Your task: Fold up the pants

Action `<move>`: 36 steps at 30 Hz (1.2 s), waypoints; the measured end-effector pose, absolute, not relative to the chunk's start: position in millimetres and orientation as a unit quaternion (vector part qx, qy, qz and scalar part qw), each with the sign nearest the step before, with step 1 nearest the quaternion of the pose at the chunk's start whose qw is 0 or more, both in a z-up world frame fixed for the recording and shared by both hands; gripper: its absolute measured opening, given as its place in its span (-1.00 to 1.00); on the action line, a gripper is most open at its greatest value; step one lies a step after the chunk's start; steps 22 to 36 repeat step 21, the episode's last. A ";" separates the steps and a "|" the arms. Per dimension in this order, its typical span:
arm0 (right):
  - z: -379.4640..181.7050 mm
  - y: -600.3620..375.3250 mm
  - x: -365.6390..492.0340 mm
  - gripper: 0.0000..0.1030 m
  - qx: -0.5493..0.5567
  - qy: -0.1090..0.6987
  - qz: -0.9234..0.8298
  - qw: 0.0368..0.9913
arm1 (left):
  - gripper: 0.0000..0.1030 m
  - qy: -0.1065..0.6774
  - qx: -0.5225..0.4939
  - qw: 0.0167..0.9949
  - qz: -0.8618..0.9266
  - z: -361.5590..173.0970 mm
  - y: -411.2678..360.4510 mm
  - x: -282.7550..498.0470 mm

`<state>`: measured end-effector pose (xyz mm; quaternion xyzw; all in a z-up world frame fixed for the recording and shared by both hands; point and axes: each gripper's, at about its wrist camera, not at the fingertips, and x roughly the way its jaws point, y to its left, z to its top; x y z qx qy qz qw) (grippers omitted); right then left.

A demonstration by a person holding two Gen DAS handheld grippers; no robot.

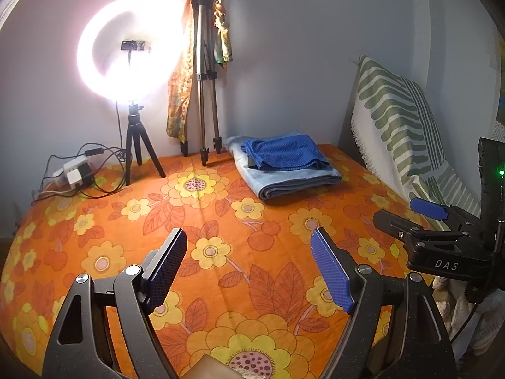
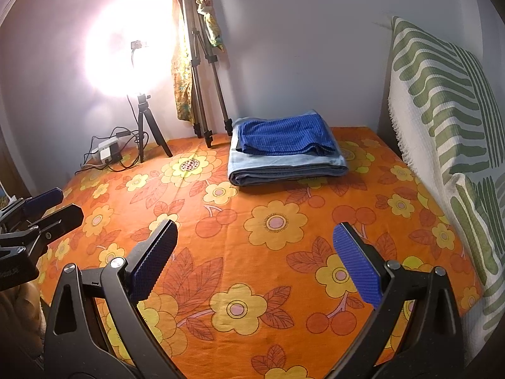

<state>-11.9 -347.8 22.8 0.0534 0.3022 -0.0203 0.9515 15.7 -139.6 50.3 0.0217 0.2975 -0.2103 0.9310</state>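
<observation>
The left hand-held gripper (image 1: 249, 268) fills the bottom of the left wrist view with its blue-padded fingers (image 1: 165, 271) spread wide apart and nothing between them, hovering over the orange floral bedspread (image 1: 221, 284). The right hand-held gripper (image 2: 255, 267) sits the same way at the bottom of the right wrist view, fingers apart and empty; it also shows at the right edge of the left wrist view (image 1: 407, 214), and the left one shows at the left edge of the right wrist view. Beyond the fingers, in the upper middle of both frames, the folded pants (image 2: 285, 170) lie flat on the bedspread as a pale denim stack, well apart from both grippers, with a folded blue garment (image 2: 284, 137) resting on top of them. To the upper left stands a lit ring light (image 1: 126, 53) on a small black tripod (image 1: 137, 145), with a power strip and cables (image 1: 74, 173) beside its feet. A taller tripod (image 1: 203, 79) draped with a patterned cloth (image 1: 180, 88) leans at the wall. A green-and-white striped cushion (image 2: 442, 101) occupies the right side.
</observation>
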 end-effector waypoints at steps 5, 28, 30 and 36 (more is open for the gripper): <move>23.1 -346.9 -12.0 0.96 0.053 0.302 -0.020 0.952 | 0.57 0.297 0.022 0.931 -0.210 52.0 -140.6 15.3; 20.8 -341.5 -13.3 0.96 0.048 0.304 -0.018 0.951 | 0.57 0.288 0.025 0.934 -0.210 54.5 -137.9 14.7; 20.8 -341.5 -13.3 0.96 0.048 0.304 -0.018 0.951 | 0.57 0.288 0.025 0.934 -0.210 54.5 -137.9 14.7; 20.8 -341.5 -13.3 0.96 0.048 0.304 -0.018 0.951 | 0.57 0.288 0.025 0.934 -0.210 54.5 -137.9 14.7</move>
